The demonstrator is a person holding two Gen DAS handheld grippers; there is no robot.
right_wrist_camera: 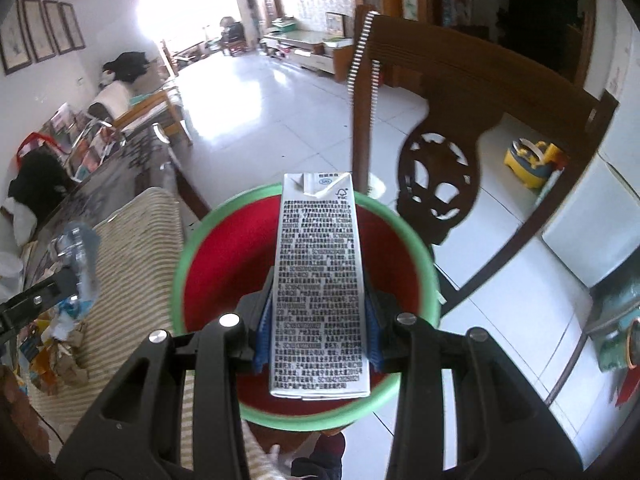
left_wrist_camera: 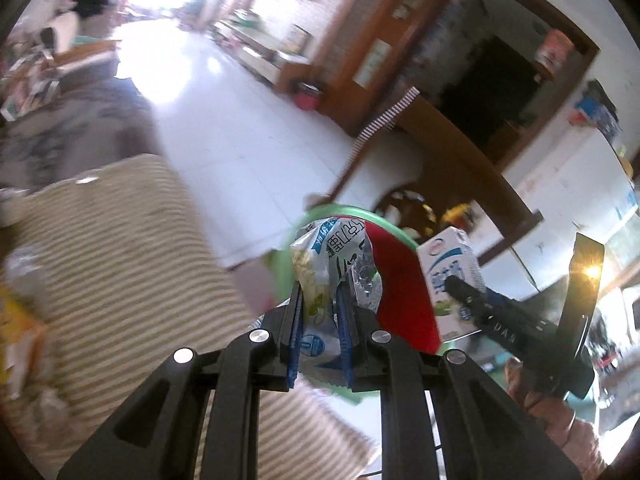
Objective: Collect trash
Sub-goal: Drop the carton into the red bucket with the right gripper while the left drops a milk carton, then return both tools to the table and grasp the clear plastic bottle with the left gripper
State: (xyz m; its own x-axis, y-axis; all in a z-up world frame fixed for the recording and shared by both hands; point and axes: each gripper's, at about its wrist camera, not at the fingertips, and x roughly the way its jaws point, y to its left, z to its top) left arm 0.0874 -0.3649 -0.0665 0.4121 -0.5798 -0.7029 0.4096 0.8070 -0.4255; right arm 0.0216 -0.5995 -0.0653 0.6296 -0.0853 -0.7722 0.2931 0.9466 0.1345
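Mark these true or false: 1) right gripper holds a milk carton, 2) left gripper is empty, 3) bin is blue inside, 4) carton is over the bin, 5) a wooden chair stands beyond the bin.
1) True. The right gripper is shut on the milk carton.
2) False. The left gripper is clamped on a crumpled plastic wrapper.
3) False. The bin is red inside with a green rim.
4) True. In the right wrist view the carton sits over the bin's opening, not yet released.
5) True. A dark wooden chair stands on the tiled floor past the bin.
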